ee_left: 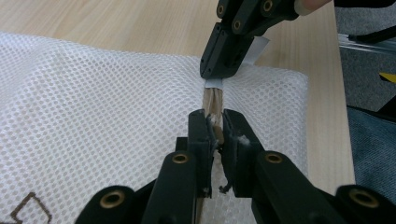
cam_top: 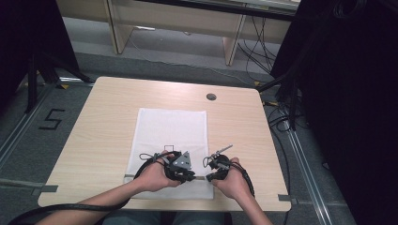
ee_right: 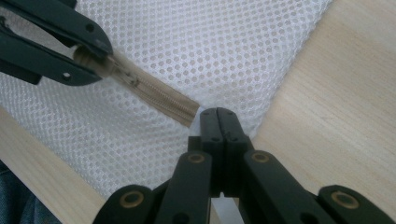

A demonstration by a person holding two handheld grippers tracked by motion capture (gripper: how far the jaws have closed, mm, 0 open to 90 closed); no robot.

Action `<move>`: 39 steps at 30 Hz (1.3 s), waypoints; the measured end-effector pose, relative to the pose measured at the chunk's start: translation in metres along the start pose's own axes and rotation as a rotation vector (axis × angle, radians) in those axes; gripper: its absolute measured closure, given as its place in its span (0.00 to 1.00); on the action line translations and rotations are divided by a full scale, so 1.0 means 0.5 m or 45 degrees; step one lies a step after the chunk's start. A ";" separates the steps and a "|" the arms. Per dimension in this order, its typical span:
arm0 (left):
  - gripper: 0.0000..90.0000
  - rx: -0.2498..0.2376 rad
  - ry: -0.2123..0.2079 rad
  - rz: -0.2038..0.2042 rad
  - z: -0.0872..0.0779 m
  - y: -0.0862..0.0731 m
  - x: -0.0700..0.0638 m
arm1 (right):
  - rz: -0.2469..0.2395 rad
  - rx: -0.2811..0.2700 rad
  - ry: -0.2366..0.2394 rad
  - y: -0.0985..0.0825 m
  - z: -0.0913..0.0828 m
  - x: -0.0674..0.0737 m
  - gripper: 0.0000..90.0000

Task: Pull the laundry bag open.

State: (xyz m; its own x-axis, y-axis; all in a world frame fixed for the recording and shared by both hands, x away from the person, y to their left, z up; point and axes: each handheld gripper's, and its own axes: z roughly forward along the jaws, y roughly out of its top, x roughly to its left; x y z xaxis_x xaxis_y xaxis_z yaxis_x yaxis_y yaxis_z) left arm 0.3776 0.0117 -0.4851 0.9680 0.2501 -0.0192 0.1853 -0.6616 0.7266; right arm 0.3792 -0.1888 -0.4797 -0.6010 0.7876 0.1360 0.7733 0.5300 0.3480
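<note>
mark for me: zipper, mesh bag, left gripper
zipper [ee_right: 154,95], right gripper view: middle of the tan teeth strip.
mesh bag [ee_left: 93,93], left gripper view: bare white mesh face.
left gripper [ee_left: 215,128], left gripper view: between its fingertips, shut on the zipper.

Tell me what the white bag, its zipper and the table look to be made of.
Bag: white synthetic mesh, judging by its even round holes.
Zipper: beige woven tape with fine coil teeth, probably nylon.
Table: pale wood-grain top with a smooth matte finish, likely laminate rather than solid wood.

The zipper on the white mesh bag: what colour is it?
Beige, tan-brown zipper against the white mesh bag; clearest in the right gripper view.
</note>
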 end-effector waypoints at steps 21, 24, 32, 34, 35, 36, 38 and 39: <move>0.91 -0.023 0.006 -0.021 -0.012 -0.007 0.002 | 0.003 -0.002 0.003 0.000 0.000 -0.002 1.00; 0.91 -0.020 0.009 0.004 -0.014 -0.007 0.003 | 0.000 -0.001 0.000 0.000 0.000 -0.002 1.00; 0.91 -0.015 0.015 -0.012 -0.021 -0.010 0.002 | 0.023 0.008 -0.001 0.000 -0.001 -0.001 1.00; 0.91 -0.017 0.013 -0.012 -0.022 -0.011 0.002 | 0.025 0.008 0.001 0.000 -0.001 0.000 1.00; 0.91 -0.011 0.018 -0.002 -0.022 -0.011 0.003 | 0.023 0.007 -0.001 0.000 -0.001 -0.001 1.00; 0.91 -0.016 0.015 -0.007 -0.022 -0.011 0.001 | 0.024 0.005 -0.001 0.000 -0.001 -0.001 1.00; 0.91 -0.011 0.018 -0.001 -0.023 -0.011 0.002 | 0.021 0.004 -0.004 0.000 -0.001 -0.001 1.00; 0.91 -0.027 0.015 -0.018 -0.021 -0.011 0.000 | 0.021 0.004 -0.004 0.000 -0.001 -0.001 1.00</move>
State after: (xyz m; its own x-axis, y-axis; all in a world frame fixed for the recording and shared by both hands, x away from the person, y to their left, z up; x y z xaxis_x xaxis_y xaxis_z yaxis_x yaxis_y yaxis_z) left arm 0.3749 0.0228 -0.4818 0.9633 0.2675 -0.0218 0.1953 -0.6430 0.7406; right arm 0.3794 -0.1894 -0.4793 -0.5874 0.7972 0.1390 0.7839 0.5178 0.3427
